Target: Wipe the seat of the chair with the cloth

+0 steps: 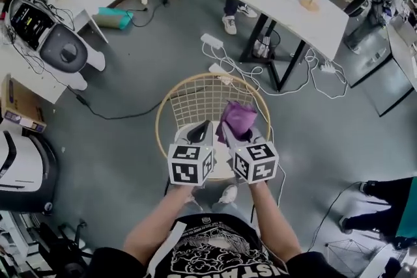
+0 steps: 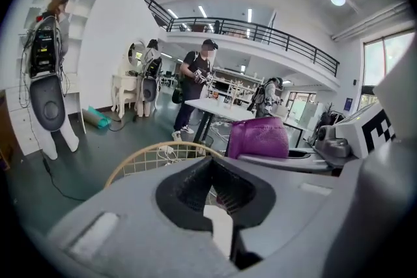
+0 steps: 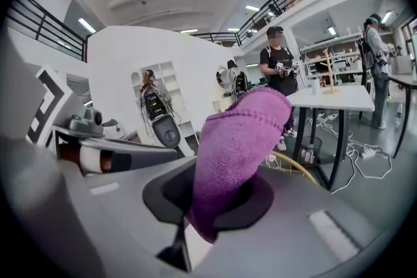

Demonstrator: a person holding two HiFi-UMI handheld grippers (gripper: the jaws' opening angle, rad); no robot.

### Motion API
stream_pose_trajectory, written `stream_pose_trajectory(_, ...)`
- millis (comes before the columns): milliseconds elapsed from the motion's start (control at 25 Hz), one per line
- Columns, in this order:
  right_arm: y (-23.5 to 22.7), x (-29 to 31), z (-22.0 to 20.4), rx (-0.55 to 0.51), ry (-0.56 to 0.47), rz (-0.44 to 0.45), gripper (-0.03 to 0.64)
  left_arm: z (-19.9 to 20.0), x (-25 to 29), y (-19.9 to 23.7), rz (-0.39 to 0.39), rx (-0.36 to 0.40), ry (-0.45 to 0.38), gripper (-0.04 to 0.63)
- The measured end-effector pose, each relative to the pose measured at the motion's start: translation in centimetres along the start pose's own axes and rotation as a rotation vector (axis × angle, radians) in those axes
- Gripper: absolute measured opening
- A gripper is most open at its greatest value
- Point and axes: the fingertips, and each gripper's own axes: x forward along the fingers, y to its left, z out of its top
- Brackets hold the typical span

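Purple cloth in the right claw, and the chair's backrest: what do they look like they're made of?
The cloth looks like a soft microfibre or knit textile. It is matte with a fuzzy nap and a stitched hem, and it folds limply in the right claw. The backrest is a thin wire grid, likely pale-coated metal. Its tan hoop could be bent wood, rattan or painted tube; the pictures leave that open.

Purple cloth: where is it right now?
The purple cloth sticks up from the right gripper, over the wire-backed chair, just right of the left gripper in the head view.
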Motion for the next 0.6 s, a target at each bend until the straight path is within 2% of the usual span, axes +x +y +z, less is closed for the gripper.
stream_pose_trajectory(200,2.5,0.4,6.0,-0.051,-0.057,-0.022,0.057,5.9,-2.1,0.9,-0.035,-0.008,-0.074,-0.002)
stream_pose_trajectory(360,4.1,0.2,7.9,-0.094,-0.096,-0.018,0.057,7.3,-3.1,0.8,-0.054,-0.006,-0.111,-0.002)
stream_pose_trajectory(600,5.9,0.6,9.1,-0.131,-0.122,-0.047,0.055,7.7,-4.1,2.2,-0.001,0.026,-0.114,-0.002)
